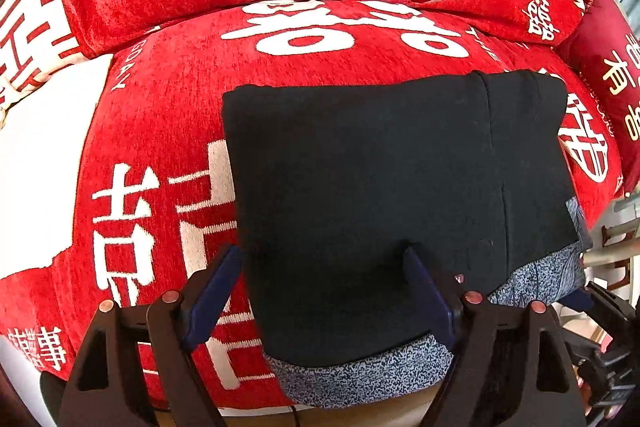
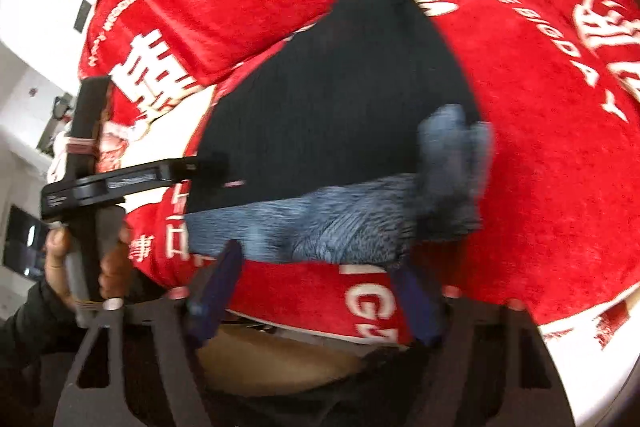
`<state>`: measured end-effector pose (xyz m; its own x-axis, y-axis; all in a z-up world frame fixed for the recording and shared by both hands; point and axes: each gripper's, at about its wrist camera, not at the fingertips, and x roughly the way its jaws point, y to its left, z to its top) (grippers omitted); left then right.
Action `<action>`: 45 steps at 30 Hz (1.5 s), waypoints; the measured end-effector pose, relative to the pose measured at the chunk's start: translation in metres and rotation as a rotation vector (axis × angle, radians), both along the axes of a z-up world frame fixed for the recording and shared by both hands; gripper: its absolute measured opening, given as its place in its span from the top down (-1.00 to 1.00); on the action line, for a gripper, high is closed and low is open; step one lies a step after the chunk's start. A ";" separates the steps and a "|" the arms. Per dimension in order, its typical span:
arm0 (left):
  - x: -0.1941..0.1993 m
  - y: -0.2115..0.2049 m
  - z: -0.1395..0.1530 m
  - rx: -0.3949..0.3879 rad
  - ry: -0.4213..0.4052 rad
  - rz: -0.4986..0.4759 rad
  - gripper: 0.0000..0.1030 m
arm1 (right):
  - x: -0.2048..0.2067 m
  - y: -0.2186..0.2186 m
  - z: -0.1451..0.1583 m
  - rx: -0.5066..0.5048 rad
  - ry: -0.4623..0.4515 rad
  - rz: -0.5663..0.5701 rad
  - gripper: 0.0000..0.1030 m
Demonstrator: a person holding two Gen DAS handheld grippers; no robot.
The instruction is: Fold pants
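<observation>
Pants (image 1: pixel 380 195), black with a speckled grey lining showing at the near edge, lie folded into a compact rectangle on the seat of a red sofa (image 1: pixel 160 131) covered in white characters. A dark red cushion (image 1: pixel 608 75) sits at the far right of the seat, well apart from the bundle.

From the left wrist view, the left hand-held gripper (image 1: pixel 324 291) stands released: its jaws straddle the bundle's near left corner, one finger off the cloth over the red cover, the other above the black fabric, neither pressing. From the right wrist view, which is blurred, the right hand-held gripper (image 2: pixel 316 287) is also spread apart with only red sofa cover between its jaws, just short of the grey edge.

The fold looks nearly finished, so the risks are small ones. A lump of grey lining (image 2: pixel 452 163) bulges at the bundle's right corner; left like that, it may spring the layers apart. The soft, rounded seat gives little support, so a nudge from either finger while pulling away could drag the top layer askew or slide the bundle toward the seat's front edge.
</observation>
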<state>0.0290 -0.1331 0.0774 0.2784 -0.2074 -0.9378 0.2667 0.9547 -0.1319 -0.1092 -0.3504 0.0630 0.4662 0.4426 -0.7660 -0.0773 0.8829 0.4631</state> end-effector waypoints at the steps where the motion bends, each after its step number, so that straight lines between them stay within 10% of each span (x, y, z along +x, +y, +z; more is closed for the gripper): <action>1: 0.000 0.001 0.001 -0.002 -0.001 0.000 -0.63 | 0.000 0.005 0.003 -0.020 -0.010 0.011 -0.23; 11: 0.000 0.008 -0.008 -0.062 0.049 0.019 -0.63 | 0.023 -0.015 -0.008 0.019 -0.043 -0.178 -0.17; 14: -0.002 0.009 -0.007 -0.060 0.048 0.012 -0.63 | 0.029 -0.011 -0.005 -0.018 -0.017 -0.158 0.72; 21: 0.000 0.014 0.002 -0.146 0.062 0.029 -0.64 | 0.016 0.003 0.072 -0.067 -0.227 -0.115 0.76; 26: 0.000 0.015 0.004 -0.107 0.046 0.025 -0.64 | 0.040 -0.041 0.021 -0.024 -0.057 -0.247 0.76; 30: 0.002 0.015 -0.007 -0.100 0.072 0.028 -0.64 | 0.042 -0.056 -0.013 -0.012 0.019 -0.290 0.72; 37: 0.004 0.015 0.004 -0.097 0.021 0.051 -0.64 | 0.041 -0.027 0.055 -0.352 -0.160 -0.295 0.36; 41: 0.018 0.008 0.022 -0.127 -0.026 0.059 -0.64 | 0.070 -0.002 0.085 -0.371 -0.284 -0.195 -0.41; 45: 0.039 -0.014 0.022 -0.111 -0.057 0.044 -0.64 | 0.126 0.014 0.074 -0.380 -0.267 -0.078 -0.41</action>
